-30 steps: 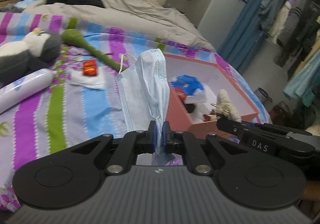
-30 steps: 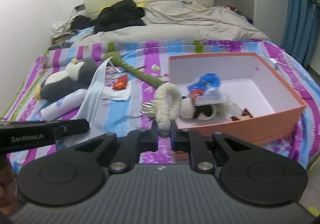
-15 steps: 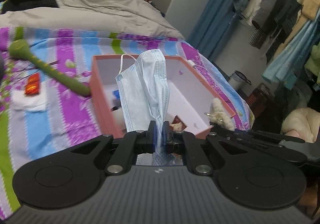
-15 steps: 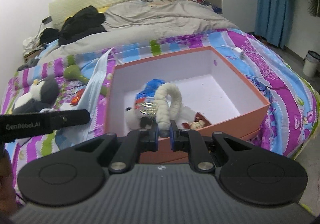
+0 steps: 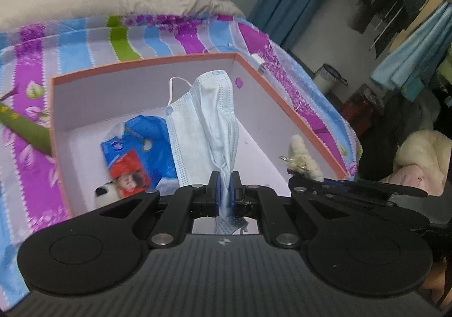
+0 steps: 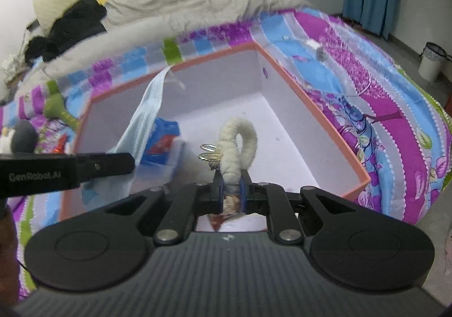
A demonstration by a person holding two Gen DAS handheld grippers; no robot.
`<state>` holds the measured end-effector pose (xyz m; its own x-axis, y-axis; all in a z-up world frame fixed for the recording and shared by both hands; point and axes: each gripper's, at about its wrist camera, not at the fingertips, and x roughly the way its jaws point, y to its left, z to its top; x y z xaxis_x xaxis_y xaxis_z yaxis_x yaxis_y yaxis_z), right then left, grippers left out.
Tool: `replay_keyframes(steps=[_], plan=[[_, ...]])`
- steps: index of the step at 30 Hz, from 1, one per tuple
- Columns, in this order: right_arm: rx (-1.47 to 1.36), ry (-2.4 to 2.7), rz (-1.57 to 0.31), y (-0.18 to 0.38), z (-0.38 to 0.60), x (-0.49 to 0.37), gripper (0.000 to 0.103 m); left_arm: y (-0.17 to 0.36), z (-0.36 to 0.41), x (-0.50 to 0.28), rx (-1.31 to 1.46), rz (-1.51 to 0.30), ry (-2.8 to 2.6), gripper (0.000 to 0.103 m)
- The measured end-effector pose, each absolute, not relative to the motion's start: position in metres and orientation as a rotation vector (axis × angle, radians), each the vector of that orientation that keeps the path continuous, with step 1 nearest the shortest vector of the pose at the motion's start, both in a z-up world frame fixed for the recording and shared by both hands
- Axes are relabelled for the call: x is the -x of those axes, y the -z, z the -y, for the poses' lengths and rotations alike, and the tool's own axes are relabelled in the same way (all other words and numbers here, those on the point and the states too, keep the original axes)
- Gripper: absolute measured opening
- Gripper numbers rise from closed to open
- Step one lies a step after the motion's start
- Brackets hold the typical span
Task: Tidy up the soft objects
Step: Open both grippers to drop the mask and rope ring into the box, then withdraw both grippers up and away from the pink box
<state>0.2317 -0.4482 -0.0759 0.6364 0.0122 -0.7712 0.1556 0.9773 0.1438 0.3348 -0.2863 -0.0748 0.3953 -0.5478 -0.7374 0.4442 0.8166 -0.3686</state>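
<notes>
Left hand-held gripper (image 5: 224,185) pinched a face mask (image 5: 207,122), right hand-held gripper (image 6: 231,185) pinched a fuzzy keychain loop (image 6: 238,144); both hung over the orange box (image 5: 285,116), open interior directly below, right one nearer the empty corner.

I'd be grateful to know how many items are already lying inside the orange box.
3 visible in the orange box: a blue bag, a red packet on it, and a panda plush at the near wall. Others may be hidden behind the grippers.
</notes>
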Motion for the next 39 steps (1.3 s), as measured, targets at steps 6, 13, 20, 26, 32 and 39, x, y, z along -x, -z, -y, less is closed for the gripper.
replay_keyframes(steps=[6, 13, 20, 26, 32, 39], plan=[[-0.214, 0.088, -0.933, 0.098, 0.464, -0.255, 0.017, 0.104, 0.308, -0.362, 0.108, -1.031, 0.638, 0.008], [-0.245, 0.122, -0.957, 0.11, 0.478, -0.261, 0.041, 0.116, 0.317, -0.366, 0.09, -1.052, 0.623, 0.037], [-0.251, 0.12, -0.934, 0.102, 0.48, -0.25, 0.046, 0.101, 0.312, -0.356, 0.097, -1.015, 0.627, 0.051], [-0.247, 0.113, -0.892, 0.083, 0.474, -0.23, 0.046, 0.077, 0.303, -0.332, 0.094, -0.96, 0.621, 0.051], [-0.234, 0.085, -0.847, 0.06, 0.459, -0.202, 0.046, 0.051, 0.283, -0.295, 0.098, -0.908, 0.599, 0.051], [-0.224, 0.062, -0.804, 0.039, 0.439, -0.163, 0.046, 0.028, 0.254, -0.246, 0.122, -0.863, 0.571, 0.051]])
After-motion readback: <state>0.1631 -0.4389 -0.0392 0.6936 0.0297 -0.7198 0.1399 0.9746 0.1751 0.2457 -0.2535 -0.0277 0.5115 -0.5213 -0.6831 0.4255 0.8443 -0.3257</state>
